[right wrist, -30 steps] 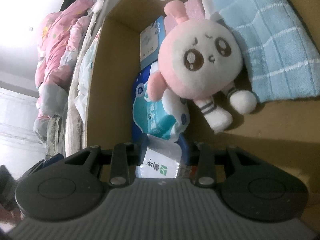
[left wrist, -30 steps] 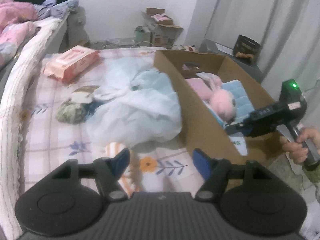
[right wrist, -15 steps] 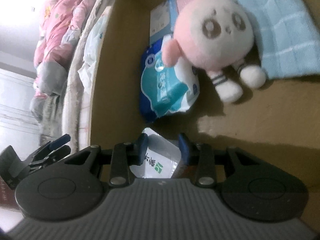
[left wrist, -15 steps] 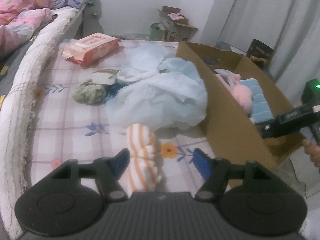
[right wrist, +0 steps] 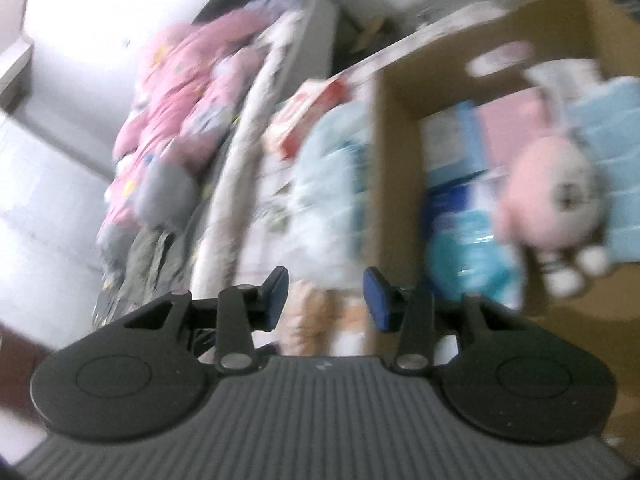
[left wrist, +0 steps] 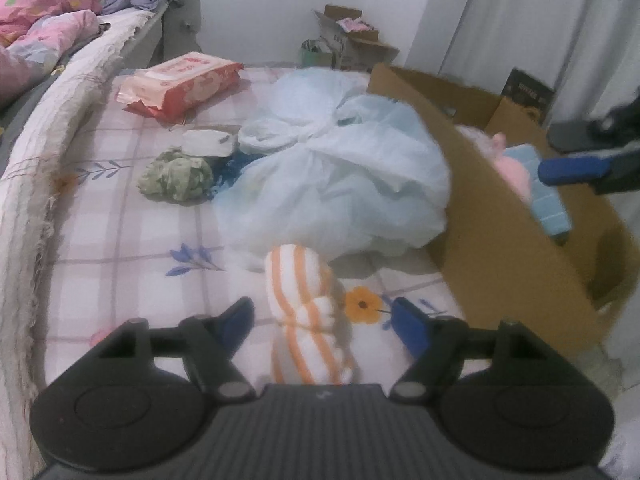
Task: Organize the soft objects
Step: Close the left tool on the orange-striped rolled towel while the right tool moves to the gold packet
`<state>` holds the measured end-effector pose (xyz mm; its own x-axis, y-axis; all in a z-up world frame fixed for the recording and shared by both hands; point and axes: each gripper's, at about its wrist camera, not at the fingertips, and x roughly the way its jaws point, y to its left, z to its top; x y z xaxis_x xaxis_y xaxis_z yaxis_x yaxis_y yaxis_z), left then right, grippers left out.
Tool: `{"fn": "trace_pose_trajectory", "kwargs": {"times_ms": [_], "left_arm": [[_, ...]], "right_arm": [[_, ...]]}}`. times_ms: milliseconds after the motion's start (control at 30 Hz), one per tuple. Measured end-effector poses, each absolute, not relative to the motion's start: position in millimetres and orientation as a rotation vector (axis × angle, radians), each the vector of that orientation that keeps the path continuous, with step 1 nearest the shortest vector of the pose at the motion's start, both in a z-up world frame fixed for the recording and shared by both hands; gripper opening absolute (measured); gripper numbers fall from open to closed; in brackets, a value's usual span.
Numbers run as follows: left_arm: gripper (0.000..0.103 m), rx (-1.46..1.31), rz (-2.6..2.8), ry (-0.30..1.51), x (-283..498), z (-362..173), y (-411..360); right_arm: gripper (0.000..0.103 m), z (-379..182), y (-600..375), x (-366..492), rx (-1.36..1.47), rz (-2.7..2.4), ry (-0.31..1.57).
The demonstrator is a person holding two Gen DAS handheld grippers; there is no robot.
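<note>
Since a second ago the left gripper (left wrist: 324, 316) has come down over the bed (left wrist: 120, 240), so the striped sock (left wrist: 304, 312), then only just showing at its left finger, now lies between its fingers. Its jaws are wide and opening, and the pads do not touch the sock. The right gripper (right wrist: 326, 296) then sat low inside the box (right wrist: 396, 168) with a white packet between its fingers. It has since lifted out and back; the view is blurred, the box wall now stands ahead of it to the right, and nothing is between its fingers. Its jaws are narrower than the left's and opening. In the left view its blue fingertip shows above the box's right side, where before its body and the hand holding it were in sight.

The box stands on the bed's right side, open at the top. Inside lie a pink plush (right wrist: 548, 204), a light blue towel (right wrist: 612, 148) beside it against the far side, and blue-and-white packets (right wrist: 468, 240) along the near wall. More than that the blur hides.

Outside the box, a pale blue bag (left wrist: 344, 176) rests against its wall. Left of the bag lie a green cloth ball (left wrist: 176, 176) and a small white item, with a red wipes pack (left wrist: 180, 84) farther back. The sock lies on the sheet just in front of the bag.
</note>
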<state>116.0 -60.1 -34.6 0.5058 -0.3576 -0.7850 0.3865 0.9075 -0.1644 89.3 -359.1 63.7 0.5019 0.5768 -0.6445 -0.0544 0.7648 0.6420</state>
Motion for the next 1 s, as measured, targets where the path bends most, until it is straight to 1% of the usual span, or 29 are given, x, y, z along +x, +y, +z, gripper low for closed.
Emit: {"fn": "trace_pose_trajectory", "kwargs": {"times_ms": [33, 100, 267, 400, 667, 900, 1000], "left_arm": [[0.074, 0.054, -0.439, 0.946, 120.2, -39.7, -63.7], [0.063, 0.090, -0.426, 0.970, 128.0, -50.4, -70.6], [0.047, 0.096, -0.424, 1.022, 135.5, -68.8, -74.1], [0.044, 0.036, -0.445, 1.008, 129.8, -71.1, -60.2], [0.043, -0.097, -0.373, 0.970, 124.1, -58.3, -11.4], [0.043, -0.194, -0.218, 0.897, 140.6, -42.0, 44.7], [0.043, -0.218, -0.182, 0.889, 146.8, -41.6, 63.4]], "right_arm": [[0.041, 63.5, -344.1, 95.7, 0.595, 0.431, 0.996], [0.041, 63.1, -318.9, 106.4, 0.577, 0.466, 1.023], [0.041, 61.5, -270.3, 126.3, 0.520, 0.502, 1.078], [0.041, 55.9, -246.2, 140.1, 0.494, 0.499, 1.114], [0.041, 27.1, -224.4, 155.3, 0.494, 0.484, 1.185], [0.041, 39.0, -180.4, 201.8, 0.424, 0.504, 1.157], [0.044, 43.4, -157.2, 234.4, 0.382, 0.481, 1.154]]}}
